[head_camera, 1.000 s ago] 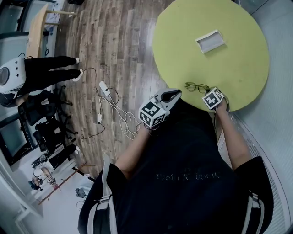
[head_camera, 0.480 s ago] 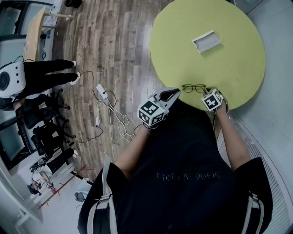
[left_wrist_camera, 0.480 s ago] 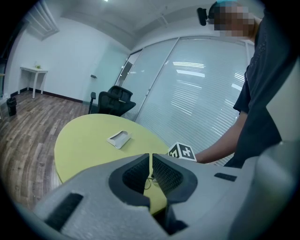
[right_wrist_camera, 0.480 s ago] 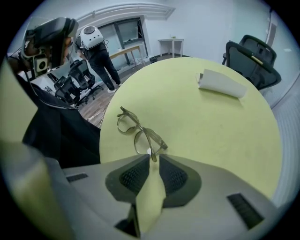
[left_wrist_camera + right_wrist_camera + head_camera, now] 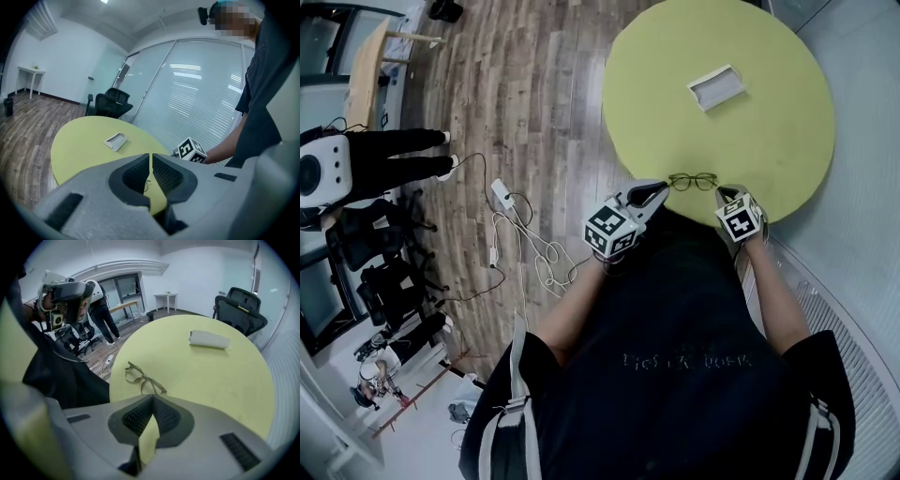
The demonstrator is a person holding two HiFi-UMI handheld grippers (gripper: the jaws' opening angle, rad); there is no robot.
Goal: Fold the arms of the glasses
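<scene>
Left gripper (image 5: 664, 187): jaws pressed together, nothing between them. In its own view (image 5: 150, 157) only a thin slit shows. It hovers at the desk's near edge, partly over the floor side. The right gripper's marker cube (image 5: 190, 150) lies ahead and to its right.

Right gripper (image 5: 722, 193): tips closed on each other (image 5: 152, 398), with only a wedge of desk surface visible behind them.

Glasses (image 5: 693, 181): lying on the yellow-green round desk (image 5: 769, 141), between the two grippers in the head view. In the right gripper view the glasses (image 5: 143, 379) sit just ahead of the tips and slightly left, arms unfolded, with one arm end pointing toward the tips. Whether the tips touch that arm cannot be told.

Edges: the glasses lie close to the desk's near rim. Left of them, as the right gripper sees it, the rim drops to wood floor (image 5: 534, 112) with a cable run and power strip (image 5: 502, 194).

Room to move: ahead of both grippers there is bare desk (image 5: 211, 376) as far as a white case (image 5: 716, 86), well apart from the glasses and beyond the desk's middle (image 5: 209, 339). An office chair (image 5: 240, 306) stands past the far rim.
</scene>
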